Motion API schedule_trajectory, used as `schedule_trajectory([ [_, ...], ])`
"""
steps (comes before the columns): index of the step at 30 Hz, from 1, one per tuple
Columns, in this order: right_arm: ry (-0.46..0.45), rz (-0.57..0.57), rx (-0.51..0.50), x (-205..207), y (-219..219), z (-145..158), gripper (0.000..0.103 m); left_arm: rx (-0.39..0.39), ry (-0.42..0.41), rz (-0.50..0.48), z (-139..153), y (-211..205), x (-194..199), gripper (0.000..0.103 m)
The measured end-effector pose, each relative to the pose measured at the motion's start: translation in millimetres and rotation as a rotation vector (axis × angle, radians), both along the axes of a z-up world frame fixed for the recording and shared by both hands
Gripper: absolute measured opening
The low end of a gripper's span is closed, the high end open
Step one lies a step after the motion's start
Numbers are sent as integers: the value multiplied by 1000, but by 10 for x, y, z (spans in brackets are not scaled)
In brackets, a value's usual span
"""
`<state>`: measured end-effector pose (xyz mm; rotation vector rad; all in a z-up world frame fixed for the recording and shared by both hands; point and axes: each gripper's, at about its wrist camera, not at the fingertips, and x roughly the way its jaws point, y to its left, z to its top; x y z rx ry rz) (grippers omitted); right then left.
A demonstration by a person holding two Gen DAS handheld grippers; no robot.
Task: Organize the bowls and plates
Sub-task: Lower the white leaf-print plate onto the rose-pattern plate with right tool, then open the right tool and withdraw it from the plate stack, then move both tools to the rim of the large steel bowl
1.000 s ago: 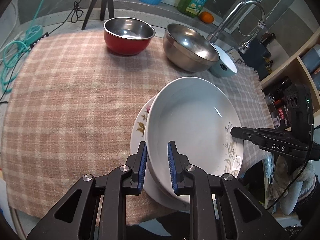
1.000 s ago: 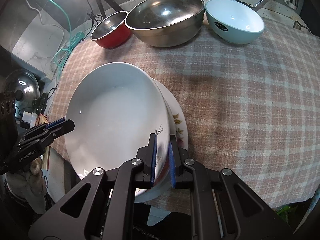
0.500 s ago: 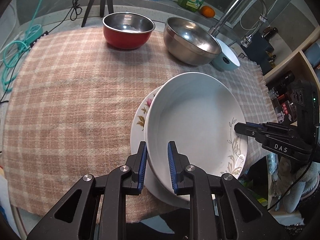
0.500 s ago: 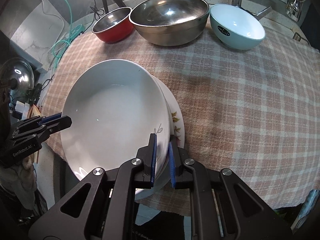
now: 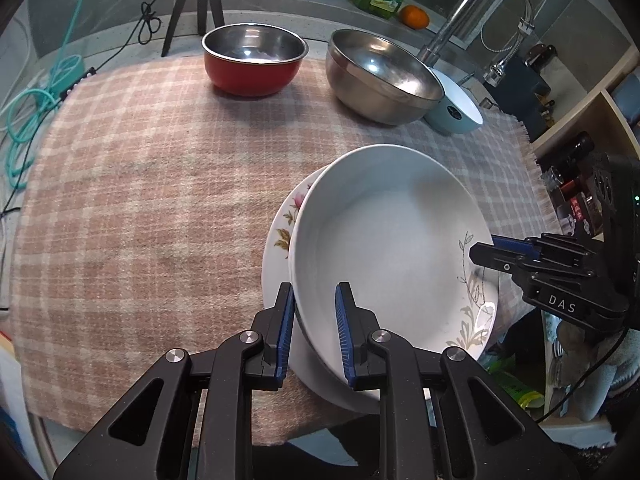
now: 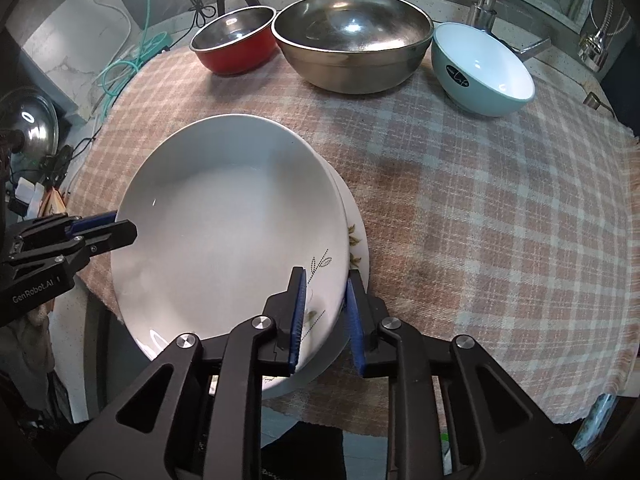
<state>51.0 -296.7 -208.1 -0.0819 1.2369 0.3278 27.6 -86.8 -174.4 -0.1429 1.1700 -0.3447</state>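
Note:
A white deep plate (image 5: pixel 392 248) (image 6: pixel 228 232) with a grey leaf print rests on a floral plate (image 5: pixel 282 224) (image 6: pixel 356 240) at the table's near edge. My left gripper (image 5: pixel 314 288) is shut on its rim, one pad inside and one outside; in the right wrist view the left gripper (image 6: pixel 120 226) shows at the plate's left side. My right gripper (image 6: pixel 327 274) straddles the opposite rim by the leaf print. Its jaws are opening, and the pads stand apart from the rim between them. In the left wrist view the right gripper (image 5: pixel 486 250) shows at the plate's right.
On the plaid cloth (image 5: pixel 140 180) at the back stand a red bowl (image 5: pixel 252 68), a large steel bowl (image 5: pixel 380 80) and a teal bowl (image 5: pixel 456 112). Behind them are a faucet (image 5: pixel 480 8), a soap bottle and a tripod. Shelves flank the table's right side.
The right gripper's jaws, shut on the white plate's rim before, have parted. The left gripper keeps its hold and neither hand has shifted much.

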Motion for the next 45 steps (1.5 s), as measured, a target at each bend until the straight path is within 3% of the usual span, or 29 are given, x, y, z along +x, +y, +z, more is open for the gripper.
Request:
schedule_trajectory([
  [7,2,12,26,-1,10,7,36,-4,5,3,-3,7,16,19],
  [10,-15,22,36,-9,42,41,47,1,5,5,6,0,25,23],
  [12,-31,22,35,-10,51,76,60,-4,-1,9,38,3,27,26],
  [14,-44,18,40,3,42,108,68,1,-22,14,92,12,30,36],
  [16,-42,12,52,24,20,125,69,1,-33,18,124,24,40,43],
  [25,-48,-56,130,112,-188,189,70,-32,-31,51,168,136,108,44],
  [28,-61,-82,158,154,-264,236,76,-29,-36,53,194,144,149,49],
  [45,-185,-171,276,825,-734,729,79,-130,-87,80,496,46,638,49],
])
